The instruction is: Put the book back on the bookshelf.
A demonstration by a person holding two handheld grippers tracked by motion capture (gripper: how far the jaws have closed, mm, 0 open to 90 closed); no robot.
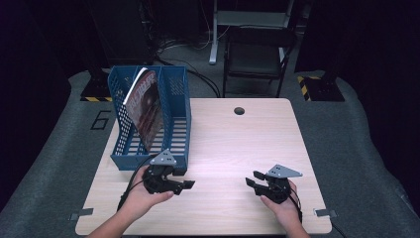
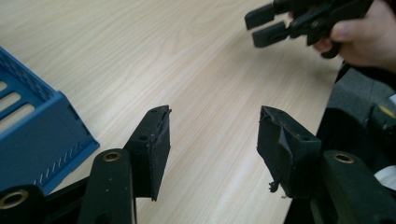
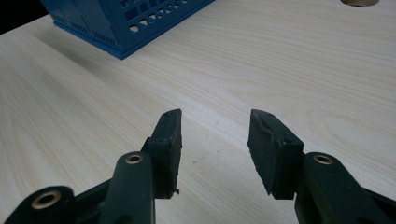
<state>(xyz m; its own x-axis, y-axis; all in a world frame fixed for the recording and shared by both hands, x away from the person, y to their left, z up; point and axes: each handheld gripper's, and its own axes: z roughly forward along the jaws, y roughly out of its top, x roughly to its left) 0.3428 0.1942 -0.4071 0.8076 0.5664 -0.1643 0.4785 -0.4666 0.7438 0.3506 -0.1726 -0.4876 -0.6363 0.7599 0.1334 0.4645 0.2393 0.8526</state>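
Magazine (image 1: 144,108) stands tilted inside the blue rack (image 1: 176,130), upper left of the high view, apparently filed already. Both grippers, left (image 1: 190,184) and right (image 1: 249,181), rest low near the table's (image 1: 237,144) front edge, jaws parted and empty; little seems left to do.

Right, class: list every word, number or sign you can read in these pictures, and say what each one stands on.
"6": large numeral on the grey floor mat, left of the table.
Magazine in the blue file rack: cover lettering too blurred to read.
Yellow-black hazard stripes on the floor: a sign without words.
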